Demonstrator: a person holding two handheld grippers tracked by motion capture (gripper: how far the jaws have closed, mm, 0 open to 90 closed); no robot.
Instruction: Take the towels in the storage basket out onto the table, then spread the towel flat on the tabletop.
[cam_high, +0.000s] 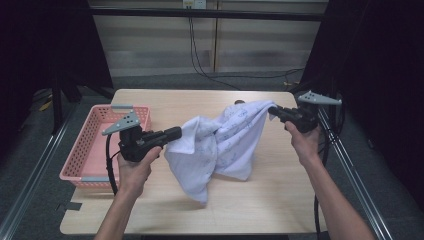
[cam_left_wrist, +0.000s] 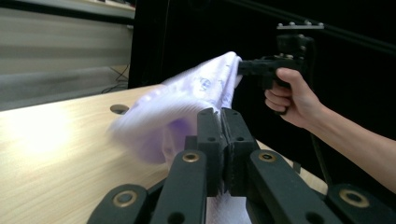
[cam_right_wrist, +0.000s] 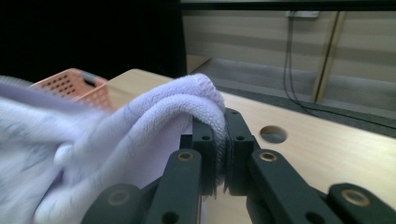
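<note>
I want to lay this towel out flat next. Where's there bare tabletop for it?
Bare wood runs along the near edge of the table, below the hanging towel, and across the far strip behind it, up to the round hole. The left side is crowded by the pink basket. The middle sits under the towel itself.

Wooden table (cam_high: 260, 200), grey floor (cam_high: 165, 80), panelled wall (cam_high: 150, 40)

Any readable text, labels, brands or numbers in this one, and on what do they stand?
None can be read.
The towel, held up between the left gripper and the right gripper, carries a faint blue print, too small and blurred to tell whether it holds any letters.
The pink basket and the table carry no lettering that shows.
</note>
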